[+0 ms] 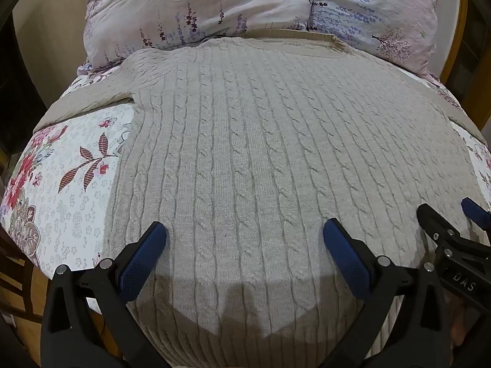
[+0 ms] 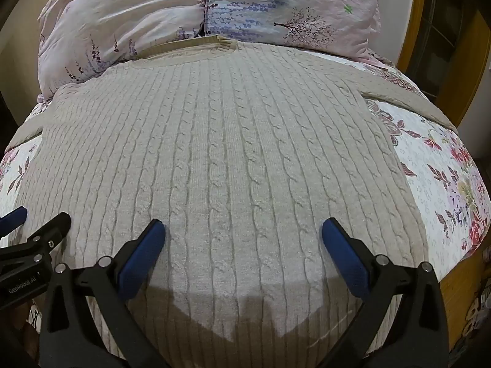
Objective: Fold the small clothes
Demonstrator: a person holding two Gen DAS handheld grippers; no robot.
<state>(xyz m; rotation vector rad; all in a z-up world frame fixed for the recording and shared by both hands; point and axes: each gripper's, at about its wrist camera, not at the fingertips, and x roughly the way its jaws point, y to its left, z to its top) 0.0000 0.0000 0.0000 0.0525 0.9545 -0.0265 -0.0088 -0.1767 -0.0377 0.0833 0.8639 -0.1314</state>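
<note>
A beige cable-knit sweater (image 1: 251,141) (image 2: 221,153) lies flat and spread out on the bed, collar at the far end against the pillows, one sleeve stretched out to each side. My left gripper (image 1: 244,233) hovers open above the sweater's lower part, nothing between its blue pads. My right gripper (image 2: 243,230) hangs open beside it over the same lower part, also with nothing in it. The right gripper's tip (image 1: 454,217) shows at the right edge of the left wrist view. The left gripper's tip (image 2: 40,220) shows at the left edge of the right wrist view.
A floral bedsheet (image 1: 70,168) (image 2: 442,168) covers the bed under the sweater. Two pale pink and lilac pillows (image 1: 245,6) (image 2: 214,9) lie at the far end. A wooden frame (image 2: 429,30) stands at the far right. The bed's near edge lies below the grippers.
</note>
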